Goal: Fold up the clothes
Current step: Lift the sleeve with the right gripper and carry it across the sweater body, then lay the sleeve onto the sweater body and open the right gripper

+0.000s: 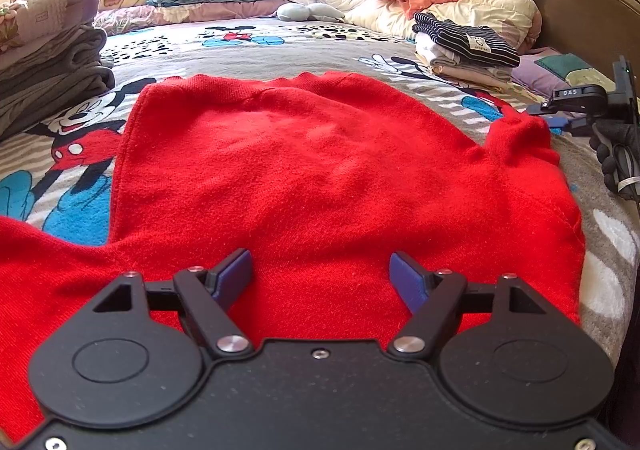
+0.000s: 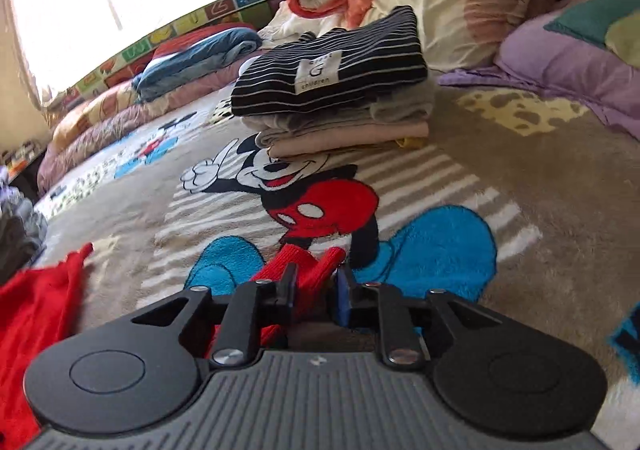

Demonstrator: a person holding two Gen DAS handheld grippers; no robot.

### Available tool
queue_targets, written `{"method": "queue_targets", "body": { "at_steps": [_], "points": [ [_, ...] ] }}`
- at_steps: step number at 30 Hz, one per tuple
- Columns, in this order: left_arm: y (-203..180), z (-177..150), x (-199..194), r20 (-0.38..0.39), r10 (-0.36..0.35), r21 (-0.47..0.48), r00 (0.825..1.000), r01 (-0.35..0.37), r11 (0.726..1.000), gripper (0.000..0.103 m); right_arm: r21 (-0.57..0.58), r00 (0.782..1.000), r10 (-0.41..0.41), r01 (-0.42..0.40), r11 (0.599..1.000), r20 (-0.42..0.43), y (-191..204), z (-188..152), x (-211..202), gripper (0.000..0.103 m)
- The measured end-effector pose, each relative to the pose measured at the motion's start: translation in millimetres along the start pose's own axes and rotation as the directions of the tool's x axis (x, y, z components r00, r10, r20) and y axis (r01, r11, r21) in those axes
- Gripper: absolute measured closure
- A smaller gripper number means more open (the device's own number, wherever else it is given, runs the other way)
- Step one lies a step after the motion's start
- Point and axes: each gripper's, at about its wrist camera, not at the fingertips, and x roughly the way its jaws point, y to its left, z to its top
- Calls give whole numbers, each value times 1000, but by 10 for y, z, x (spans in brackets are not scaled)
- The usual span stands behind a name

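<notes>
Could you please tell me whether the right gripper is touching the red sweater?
Touching: in the right wrist view, the right gripper is shut on a bunched part of the red sweater.

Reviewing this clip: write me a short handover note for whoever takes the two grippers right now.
Left gripper: open, over the near part of the red sweater, holding nothing.
Right gripper: shut on the sweater's cuff, out to the right.
Sweater lies spread on the Mickey blanket; its other sleeve trails off to the left.
Done: folded stack with striped top sits beyond.
Left: sweater looks unfolded; probably bring the held sleeve across first.
</notes>
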Motion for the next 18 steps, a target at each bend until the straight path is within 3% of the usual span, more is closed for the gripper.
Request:
{"method": "queue_targets", "body": {
  "at_steps": [2, 6, 8, 9, 10, 12, 14, 16, 18],
  "points": [
    [-7, -2, -2, 1, 4, 2, 1000, -4, 1000, 27, 101, 999, 31, -32, 994, 9, -111, -72, -56, 59],
    [-4, -12, -5, 2, 7, 5, 1000, -7, 1000, 27, 186, 992, 123, -118, 975, -16, -144, -181, -56, 58],
    [3, -12, -3, 1, 6, 4, 1000, -6, 1000, 27, 182, 986, 163, -156, 971, -25, -121, -185, -19, 63],
    [6, -13, -2, 1, 5, 3, 1000, -5, 1000, 27, 160, 984, 176, -170, 972, -24, -89, -179, -9, 83],
    [10, -13, -1, 1, 5, 3, 1000, -5, 1000, 27, 92, 985, 171, -169, 981, -23, -4, -168, -13, 90],
    [15, -14, -3, 2, 1, 0, 1000, -1, 1000, 27, -113, 988, 151, -150, 982, 6, 234, -149, -74, 93],
    [11, -14, -1, 2, 0, 1, 1000, 0, 1000, 26, -250, 972, 212, -182, 951, 98, 391, -117, -240, 95],
    [-1, -16, 7, 2, 0, 6, 1000, 0, 1000, 25, -246, 976, 189, -157, 957, 112, 358, -53, -205, 95],
    [-1, -17, 7, 1, -2, 7, 1000, 2, 1000, 25, -232, 996, 88, -86, 969, 0, 281, -59, 44, 95]
  ]
}}
